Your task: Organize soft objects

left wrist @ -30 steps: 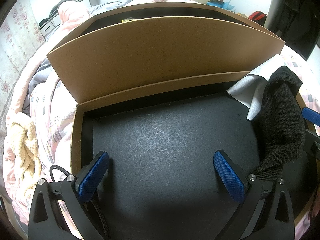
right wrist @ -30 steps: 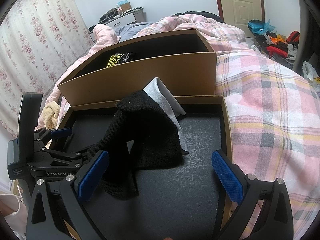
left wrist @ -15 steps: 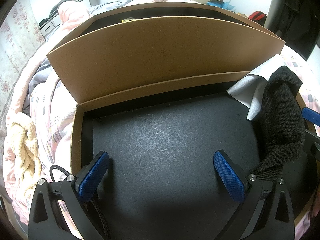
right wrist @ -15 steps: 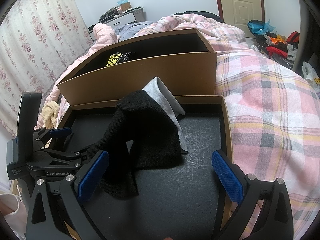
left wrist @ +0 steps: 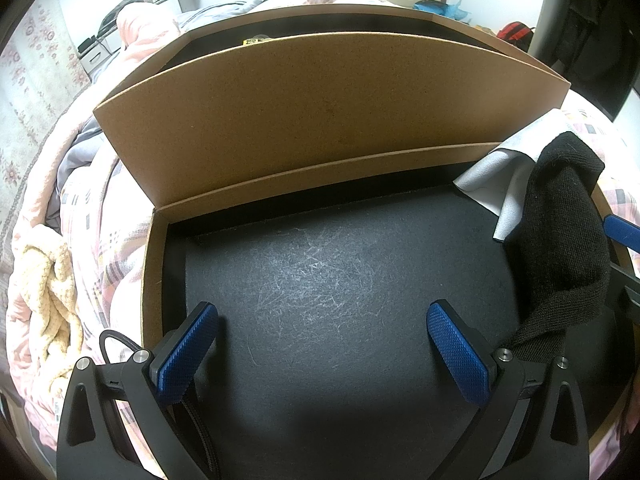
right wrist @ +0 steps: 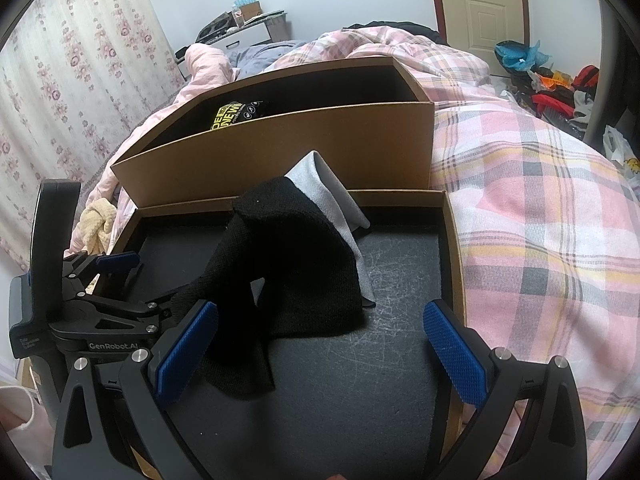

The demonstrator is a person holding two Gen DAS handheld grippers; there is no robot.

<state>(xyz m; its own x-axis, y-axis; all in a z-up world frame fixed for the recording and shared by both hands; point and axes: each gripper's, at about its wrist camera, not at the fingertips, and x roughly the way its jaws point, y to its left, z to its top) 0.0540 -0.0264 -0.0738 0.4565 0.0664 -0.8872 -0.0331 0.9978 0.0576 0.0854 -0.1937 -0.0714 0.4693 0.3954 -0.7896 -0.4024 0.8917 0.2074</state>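
Right hand-held gripper (right wrist: 320, 344) behind black sock (right wrist: 296, 264).

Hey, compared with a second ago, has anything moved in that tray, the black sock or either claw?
Nothing has visibly changed. The black sock lies draped over the grey cloth in the tray as before, and the left claw and right claw are both open and holding nothing.

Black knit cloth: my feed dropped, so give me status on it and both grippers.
Left gripper open, empty. Right gripper open, empty. Black knit cloth heaped in the tray, over grey cloth. Nothing blocking.
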